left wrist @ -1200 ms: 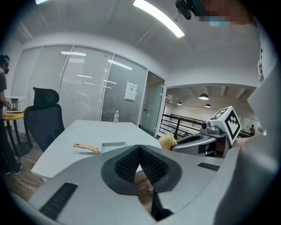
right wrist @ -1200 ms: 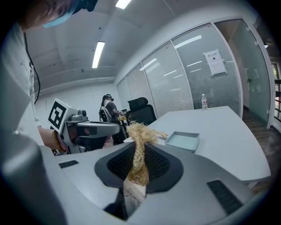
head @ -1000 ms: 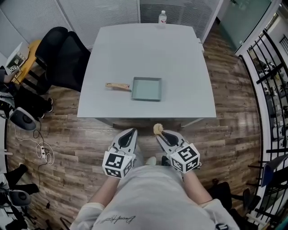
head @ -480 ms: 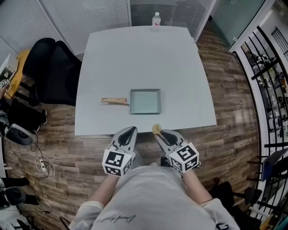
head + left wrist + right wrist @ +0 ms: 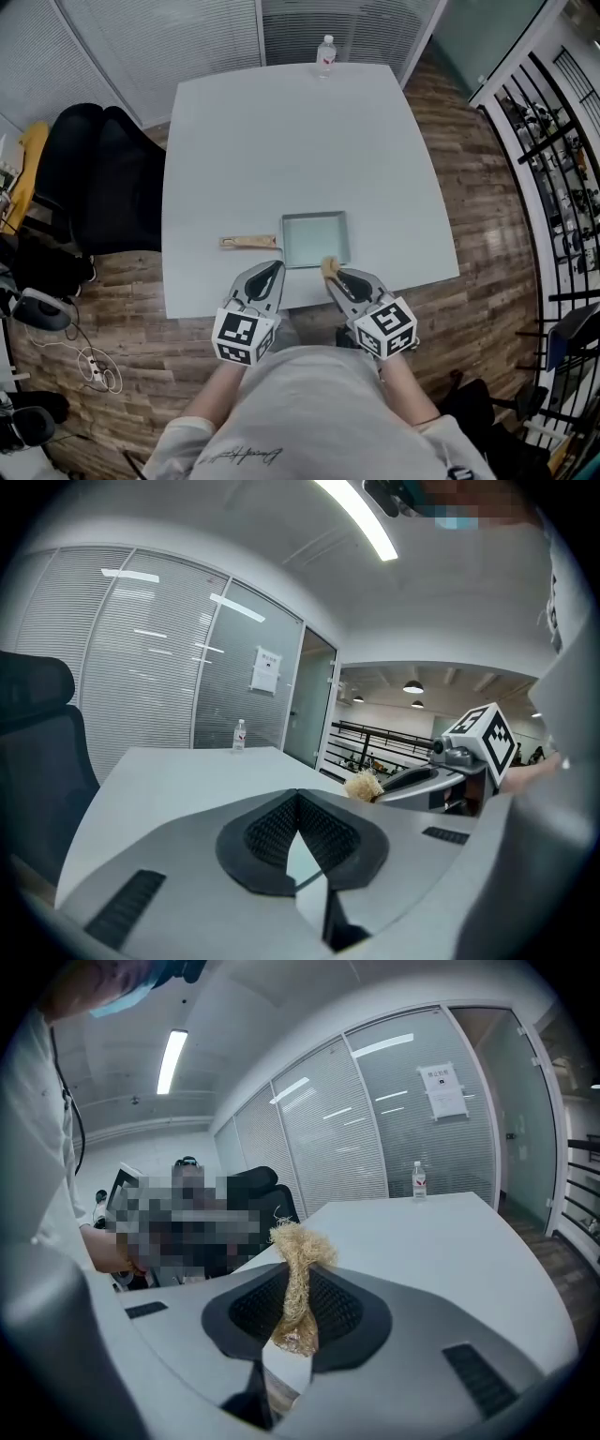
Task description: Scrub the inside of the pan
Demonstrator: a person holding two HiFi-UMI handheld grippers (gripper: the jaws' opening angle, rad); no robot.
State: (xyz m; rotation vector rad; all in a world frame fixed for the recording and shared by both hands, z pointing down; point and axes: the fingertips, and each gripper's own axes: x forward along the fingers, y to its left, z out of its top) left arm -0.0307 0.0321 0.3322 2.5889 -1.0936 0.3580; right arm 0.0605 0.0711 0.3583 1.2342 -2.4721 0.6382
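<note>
Overhead, in the head view, the pan [image 5: 315, 239] is found close to the near edge of the desk [image 5: 281, 141]. Its square bowl lies at twelve o'clock from the right gripper [image 5: 335, 274], just beyond the scrubber [image 5: 329, 266] carried there. The wooden handle [image 5: 248, 242] is pointed to nine o'clock, so the pan's long axis is laid from nine to three. The handle is placed at about eleven o'clock from the left gripper [image 5: 272, 269]. The right gripper is judged nearer the bowl and the left nearer the handle.

In the left gripper view, that gripper's jaws are seen pressed together with nothing between them. The right gripper and its scrubber are shown at three o'clock, and a bottle [image 5: 240, 733] at the desk's far end. The pan cannot be clearly made out here.

In the right gripper view, the jaws are seen clamped on the scrubber's stalk, with the frayed tuft raised past the tips. The pan is not shown. Grip is thus settled only by the gripper views, and the pan's place only from above.
</note>
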